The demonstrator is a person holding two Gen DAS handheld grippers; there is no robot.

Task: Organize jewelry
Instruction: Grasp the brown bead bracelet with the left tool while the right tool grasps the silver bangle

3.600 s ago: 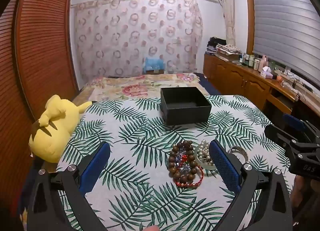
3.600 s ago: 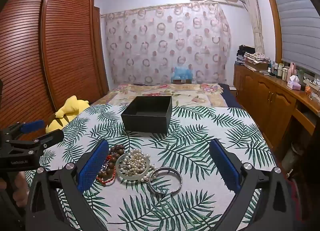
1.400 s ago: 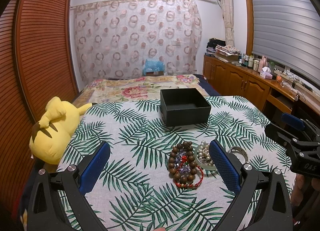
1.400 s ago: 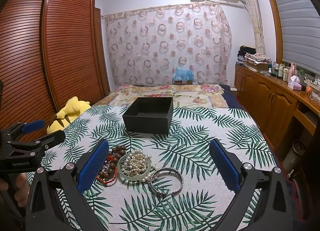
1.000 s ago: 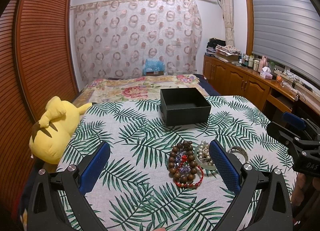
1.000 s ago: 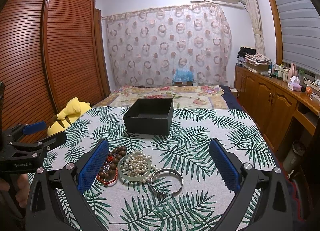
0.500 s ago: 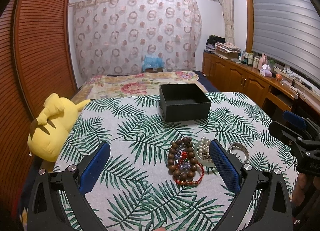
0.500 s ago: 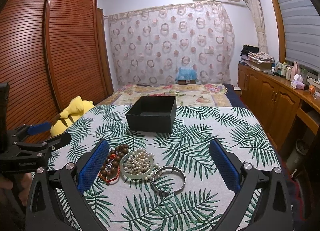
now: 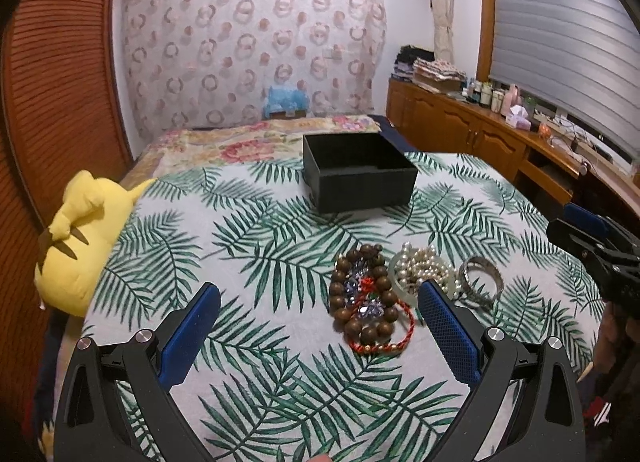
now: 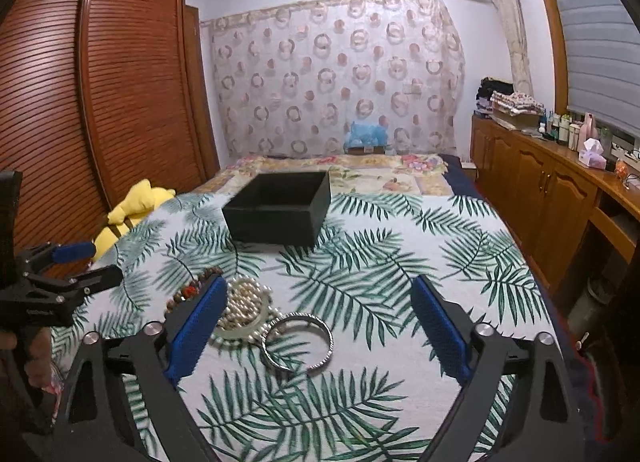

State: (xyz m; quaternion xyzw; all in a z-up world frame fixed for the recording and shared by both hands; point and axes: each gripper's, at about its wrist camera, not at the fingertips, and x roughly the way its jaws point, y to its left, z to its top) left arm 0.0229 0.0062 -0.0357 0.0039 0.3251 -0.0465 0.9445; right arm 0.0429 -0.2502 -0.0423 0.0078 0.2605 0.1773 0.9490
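Note:
A heap of jewelry lies on the leaf-print cloth: a brown wooden bead bracelet [image 9: 362, 294] with a red cord bracelet [image 9: 402, 336], a pearl strand in a pale bangle [image 9: 420, 270], and a silver bangle [image 9: 482, 280]. In the right wrist view the silver bangle [image 10: 298, 342] lies between the fingers, the pearls [image 10: 244, 312] by the left finger. An open black box [image 9: 356, 169] stands behind them, also in the right wrist view [image 10: 280, 207]. My left gripper [image 9: 316, 326] is open above the beads. My right gripper [image 10: 316, 330] is open above the bangle.
A yellow plush toy [image 9: 86, 229] lies at the table's left edge. A bed with a floral cover [image 10: 360, 169] stands beyond the table. Wooden cabinets [image 10: 552, 197] run along the right wall, a slatted wardrobe [image 10: 100, 101] along the left.
Both grippers have moved forward and down toward the jewelry. The right one has also swung left, so the silver bangle now lies between its fingers. Both stay open.

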